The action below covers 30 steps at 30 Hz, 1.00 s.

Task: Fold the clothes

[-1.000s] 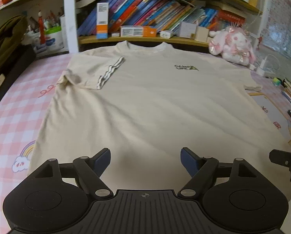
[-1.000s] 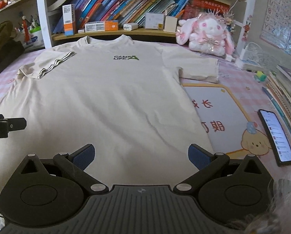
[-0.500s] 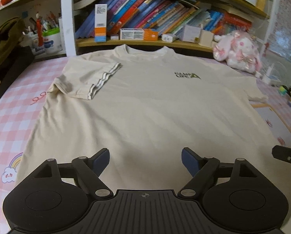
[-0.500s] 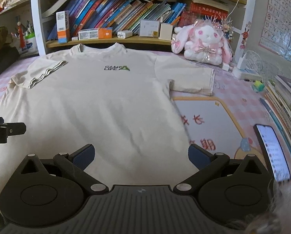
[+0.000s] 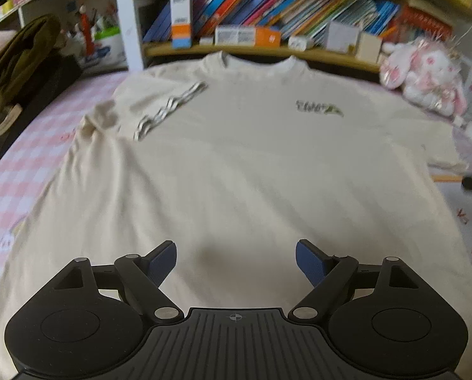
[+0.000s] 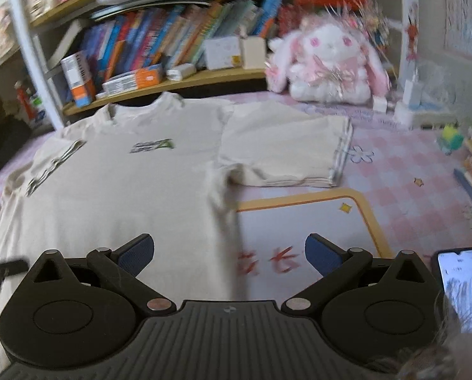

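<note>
Left wrist view: the left gripper (image 5: 236, 258), black with blue ribbed pads, hovers above the lower body of the beige short-sleeved cotton T-shirt (image 5: 245, 174). Its jaws stand wide apart with nothing between them; the fabric lies flat below the pads. The T-shirt is spread face up across the pink-and-white checked table cover (image 5: 11, 171), collar toward the far edge and hem toward the near edge. A small dark green chest print (image 5: 319, 107) shows on the front. The sleeve with the striped cuff (image 5: 169, 107) nearer the left edge is folded inward onto the body.

Right wrist view: the right gripper (image 6: 229, 253), of the same black build with blue pads, is positioned over the side seam of the T-shirt (image 6: 125, 196), where the fabric meets a white play mat with a yellow border (image 6: 375, 218). Its jaws are likewise spread apart and grip nothing. The other sleeve (image 6: 286, 148) lies extended flat toward the right edge of the table cover (image 6: 407, 164). A black smartphone with a lit screen (image 6: 464, 288) lies near the near right corner. A white-and-pink plush rabbit (image 6: 328, 63) sits at the far edge, just beside a wooden shelf of upright books (image 6: 179, 31). Motion blur degrades fine detail in both views.
</note>
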{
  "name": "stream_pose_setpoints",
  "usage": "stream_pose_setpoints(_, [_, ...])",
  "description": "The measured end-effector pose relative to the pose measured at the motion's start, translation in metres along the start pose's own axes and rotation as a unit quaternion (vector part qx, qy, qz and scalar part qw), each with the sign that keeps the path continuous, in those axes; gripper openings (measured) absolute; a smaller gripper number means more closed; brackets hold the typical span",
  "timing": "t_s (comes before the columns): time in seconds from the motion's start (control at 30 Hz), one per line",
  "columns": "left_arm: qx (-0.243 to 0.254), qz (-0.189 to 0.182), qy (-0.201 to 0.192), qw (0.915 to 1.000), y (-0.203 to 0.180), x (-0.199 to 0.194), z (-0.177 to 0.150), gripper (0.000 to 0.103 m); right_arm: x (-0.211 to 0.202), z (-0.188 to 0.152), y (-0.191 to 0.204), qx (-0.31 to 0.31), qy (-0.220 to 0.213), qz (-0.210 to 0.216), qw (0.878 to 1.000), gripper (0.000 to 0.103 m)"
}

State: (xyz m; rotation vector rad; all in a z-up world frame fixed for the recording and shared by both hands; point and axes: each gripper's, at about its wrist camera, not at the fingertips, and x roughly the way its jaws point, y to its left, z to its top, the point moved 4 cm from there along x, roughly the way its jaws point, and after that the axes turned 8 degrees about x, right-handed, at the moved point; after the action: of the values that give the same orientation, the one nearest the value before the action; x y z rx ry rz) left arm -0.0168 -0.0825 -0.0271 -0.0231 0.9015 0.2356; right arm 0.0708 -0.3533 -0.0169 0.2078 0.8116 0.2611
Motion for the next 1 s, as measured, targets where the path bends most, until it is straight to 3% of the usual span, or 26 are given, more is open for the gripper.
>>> stream_pose_setpoints(0.13, [-0.004, 0.022, 0.028, 0.9994, -0.011, -0.003, -0.008, 0.085, 0.025, 0.024, -0.042, 0.079, 0.020, 0.025, 0.996, 0.097])
stream_pose_setpoints(0.23, [-0.011, 0.037, 0.042, 0.9984, -0.016, -0.006, -0.013, 0.085, 0.041, 0.037, -0.070, 0.158, 0.043, 0.058, 0.985, 0.088])
stream_pose_setpoints(0.43, [-0.025, 0.062, 0.057, 0.9961, -0.020, -0.011, -0.017, 0.085, 0.067, 0.051, -0.102, 0.299, 0.070, 0.116, 0.945, 0.069])
stream_pose_setpoints(0.57, [-0.031, 0.072, 0.059, 0.9951, -0.021, -0.012, -0.016, 0.085, 0.084, 0.063, -0.121, 0.385, 0.069, 0.120, 0.912, 0.059])
stream_pose_setpoints(0.6, [-0.032, 0.074, 0.060, 0.9950, -0.020, -0.012, -0.017, 0.085, 0.086, 0.064, -0.125, 0.403, 0.070, 0.114, 0.905, 0.052])
stream_pose_setpoints(0.63, [-0.034, 0.076, 0.060, 0.9948, -0.020, -0.013, -0.017, 0.085, 0.089, 0.065, -0.128, 0.420, 0.071, 0.107, 0.899, 0.038])
stream_pose_setpoints(0.67, [-0.035, 0.076, 0.060, 0.9947, -0.019, -0.013, -0.018, 0.085, 0.090, 0.066, -0.131, 0.424, 0.072, 0.092, 0.898, 0.030])
stream_pose_setpoints(0.7, [-0.036, 0.077, 0.061, 0.9945, -0.019, -0.013, -0.018, 0.085, 0.091, 0.066, -0.133, 0.428, 0.074, 0.077, 0.898, 0.015])
stream_pose_setpoints(0.73, [-0.037, 0.078, 0.061, 0.9944, -0.018, -0.013, -0.019, 0.085, 0.092, 0.066, -0.135, 0.431, 0.075, 0.062, 0.897, 0.009])
stream_pose_setpoints(0.83, [-0.044, 0.081, 0.062, 0.9939, -0.012, -0.014, -0.022, 0.085, 0.087, 0.074, -0.128, 0.402, 0.052, 0.019, 0.914, 0.009])
stream_pose_setpoints(0.9, [-0.050, 0.084, 0.062, 0.9933, -0.006, -0.015, -0.024, 0.085, 0.082, 0.085, -0.109, 0.351, 0.023, 0.002, 0.936, 0.008])
stream_pose_setpoints(1.0, [-0.064, 0.091, 0.063, 0.9918, 0.006, -0.016, -0.029, 0.085, 0.077, 0.110, -0.055, 0.195, -0.028, -0.004, 0.980, 0.008])
